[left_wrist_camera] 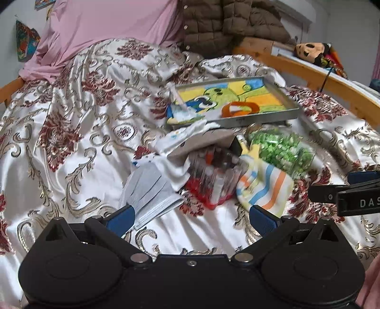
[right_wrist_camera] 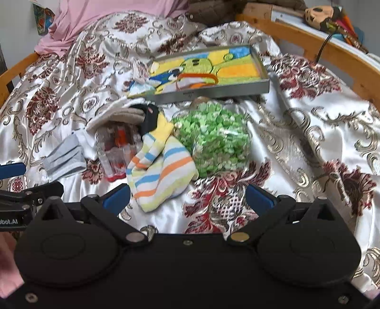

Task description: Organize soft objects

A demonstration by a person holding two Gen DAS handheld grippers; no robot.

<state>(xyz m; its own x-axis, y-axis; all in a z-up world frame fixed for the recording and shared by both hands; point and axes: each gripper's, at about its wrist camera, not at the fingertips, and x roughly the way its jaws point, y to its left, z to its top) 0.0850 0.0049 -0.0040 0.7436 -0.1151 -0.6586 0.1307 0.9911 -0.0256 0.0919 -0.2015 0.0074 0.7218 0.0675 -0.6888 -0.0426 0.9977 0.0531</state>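
Observation:
A striped sock [left_wrist_camera: 266, 187] [right_wrist_camera: 159, 171] lies on the patterned bedspread, with a grey face mask [left_wrist_camera: 149, 192] [right_wrist_camera: 64, 156] to its left. Between them stands a clear box of small tubes [left_wrist_camera: 213, 176] [right_wrist_camera: 116, 147] under a beige cloth [right_wrist_camera: 118, 116]. A metal tray [left_wrist_camera: 261, 116] [right_wrist_camera: 213, 91] lined with a colourful towel sits behind and holds an orange-edged sock [left_wrist_camera: 239, 108] [right_wrist_camera: 194, 79]. My left gripper [left_wrist_camera: 191, 217] is open and empty, in front of the mask and sock. My right gripper [right_wrist_camera: 188, 197] is open and empty, its left finger beside the striped sock.
A bag of green pieces [left_wrist_camera: 282, 147] [right_wrist_camera: 213, 140] lies right of the sock. A pink sheet [left_wrist_camera: 106, 31] and brown quilted jacket [left_wrist_camera: 228, 21] are piled at the head. The wooden bed rail [left_wrist_camera: 320, 78] [right_wrist_camera: 332, 54] runs along the right, with a plush toy [left_wrist_camera: 311, 51].

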